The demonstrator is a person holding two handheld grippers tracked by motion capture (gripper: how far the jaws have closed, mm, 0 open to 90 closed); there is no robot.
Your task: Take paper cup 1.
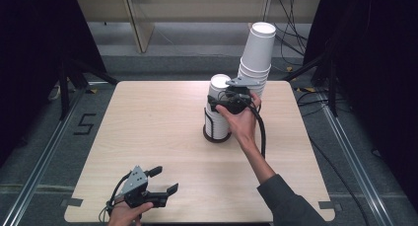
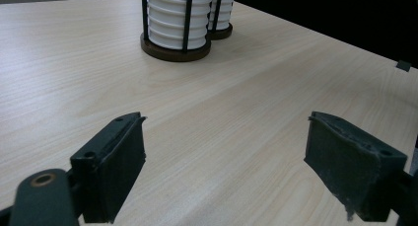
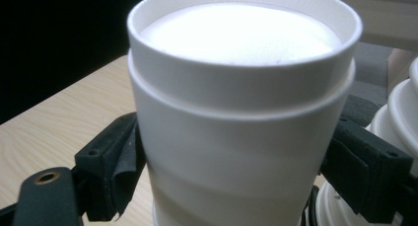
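Observation:
A white paper cup (image 3: 236, 112) sits on top of a stack of white cups in a black-rod holder with a dark round base (image 1: 217, 135) near the middle of the table. My right gripper (image 1: 227, 95) is shut on this top cup, one black pad (image 3: 116, 159) pressed to each side. A taller, leaning stack of white cups (image 1: 257, 53) rises just behind it. Near the front left edge my left gripper (image 1: 165, 179) rests low over the wood, open, with bare tabletop between its jaws (image 2: 224, 152). It faces the two holders (image 2: 175, 23).
The light wooden table (image 1: 157, 127) has dark floor and rails on both sides. Cables lie on the floor at the back right (image 1: 296, 33). The person's right forearm (image 1: 259, 157) crosses the table's right half.

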